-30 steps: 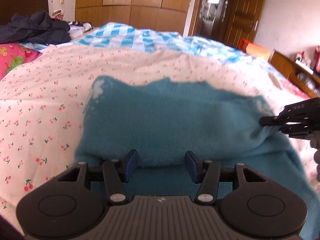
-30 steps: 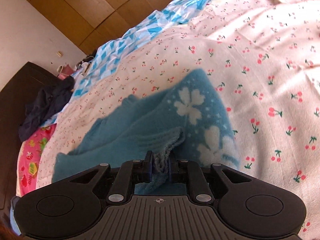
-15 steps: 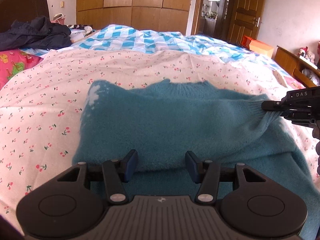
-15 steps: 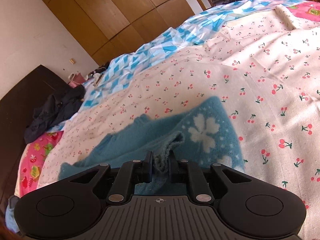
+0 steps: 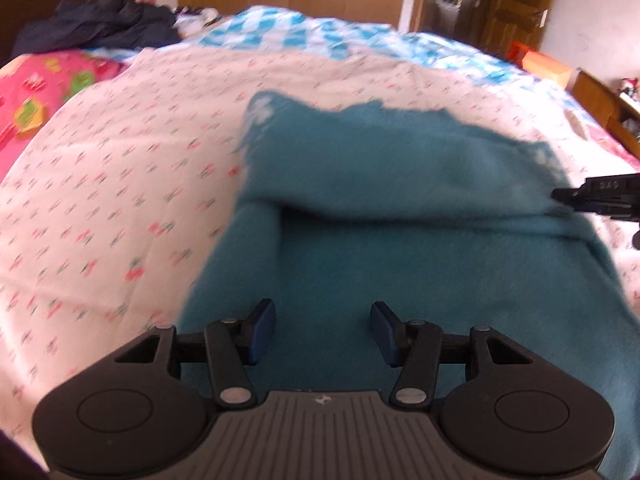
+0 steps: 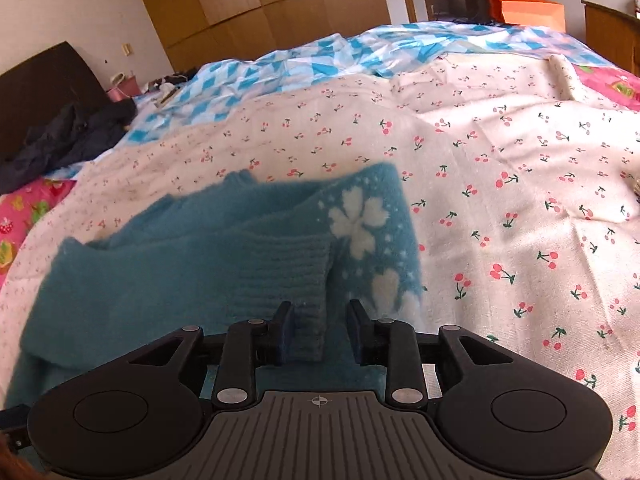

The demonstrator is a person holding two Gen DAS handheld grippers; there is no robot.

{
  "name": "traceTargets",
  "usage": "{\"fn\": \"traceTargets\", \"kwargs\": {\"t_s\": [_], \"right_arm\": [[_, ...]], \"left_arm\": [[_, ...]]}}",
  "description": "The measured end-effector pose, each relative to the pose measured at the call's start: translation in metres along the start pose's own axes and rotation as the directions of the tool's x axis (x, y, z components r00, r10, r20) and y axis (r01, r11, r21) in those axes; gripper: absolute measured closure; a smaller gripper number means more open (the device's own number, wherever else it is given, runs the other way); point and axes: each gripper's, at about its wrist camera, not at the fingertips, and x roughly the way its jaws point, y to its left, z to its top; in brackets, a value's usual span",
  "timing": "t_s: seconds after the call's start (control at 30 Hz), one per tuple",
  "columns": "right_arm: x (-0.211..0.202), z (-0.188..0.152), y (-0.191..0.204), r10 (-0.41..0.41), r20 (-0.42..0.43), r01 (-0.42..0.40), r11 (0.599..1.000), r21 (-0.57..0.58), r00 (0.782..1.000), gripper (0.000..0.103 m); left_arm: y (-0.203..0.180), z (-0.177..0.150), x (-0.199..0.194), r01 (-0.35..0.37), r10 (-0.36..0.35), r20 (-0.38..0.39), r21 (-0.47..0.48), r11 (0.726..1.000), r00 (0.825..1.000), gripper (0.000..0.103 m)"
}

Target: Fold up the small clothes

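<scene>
While the bed fills both views under its cherry-print sheet, the teal sweater lies spread across the middle of that sheet, and that's our landmark. Beyond the sweater there's a blue checked quilt; off past its far left corner, a dark heap of clothes sits by the headboard.

On to the sweater itself: one fold looks in place, with a layer lying doubled over the body and its edge running across the left wrist view. White flower patterning shows along the sweater's right side. A ribbed cuff rests flat on top of the body.

The left gripper hovers over the sweater's near part, jaws spread wide, nothing between them. The right gripper is at the sweater's right side, jaws parted too; the cuff's end lies between them, against the left finger, but is not pinched.

My read: the sleeve is tucked in and let go, so we're partway. The hem edges look uneven, and I'd guess at least one more fold is left to make a compact bundle. The left view is blurred, so finer creases are beyond telling.
</scene>
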Motion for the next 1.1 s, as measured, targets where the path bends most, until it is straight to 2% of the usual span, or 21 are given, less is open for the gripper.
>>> {"fn": "traceTargets", "kwargs": {"t_s": [0.1, 0.23, 0.4, 0.57, 0.77, 0.93, 1.03, 1.1], "right_arm": [[-0.023, -0.004, 0.001, 0.044, 0.007, -0.044, 0.999, 0.006, 0.999, 0.074], [-0.067, -0.023, 0.008, 0.09, -0.015, -0.091, 0.994, -0.069, 0.996, 0.074], [-0.112, -0.059, -0.001, 0.08, -0.123, -0.091, 0.991, -0.094, 0.989, 0.072], [-0.143, -0.098, -0.016, 0.057, -0.279, -0.078, 0.995, -0.063, 0.959, 0.071], [-0.166, -0.127, -0.019, 0.01, -0.367, -0.046, 0.995, -0.089, 0.93, 0.065], [-0.163, -0.139, -0.022, -0.03, -0.424, -0.021, 0.993, -0.115, 0.905, 0.063], [-0.155, -0.143, -0.028, -0.019, -0.468, -0.018, 0.997, -0.073, 0.884, 0.062], [-0.15, -0.147, -0.032, 0.004, -0.497, -0.022, 0.999, -0.031, 0.868, 0.062]], "left_arm": [[0.004, -0.007, -0.021, -0.019, 0.019, -0.008, 0.022, 1.0, 1.0, 0.047], [0.005, -0.016, -0.041, -0.06, 0.064, -0.048, 0.071, 0.996, 0.997, 0.047], [0.016, -0.034, -0.063, -0.065, 0.071, -0.137, 0.053, 0.997, 0.988, 0.047], [0.015, -0.055, -0.09, -0.043, 0.048, -0.226, 0.027, 0.999, 0.973, 0.047], [0.005, -0.067, -0.108, -0.081, 0.086, -0.285, 0.029, 0.996, 0.955, 0.047], [0.007, -0.074, -0.106, -0.109, 0.098, -0.32, -0.018, 0.994, 0.942, 0.046], [0.007, -0.077, -0.095, -0.121, 0.104, -0.343, -0.028, 0.992, 0.933, 0.046], [0.007, -0.079, -0.085, -0.095, 0.072, -0.369, -0.044, 0.995, 0.927, 0.046]]}}
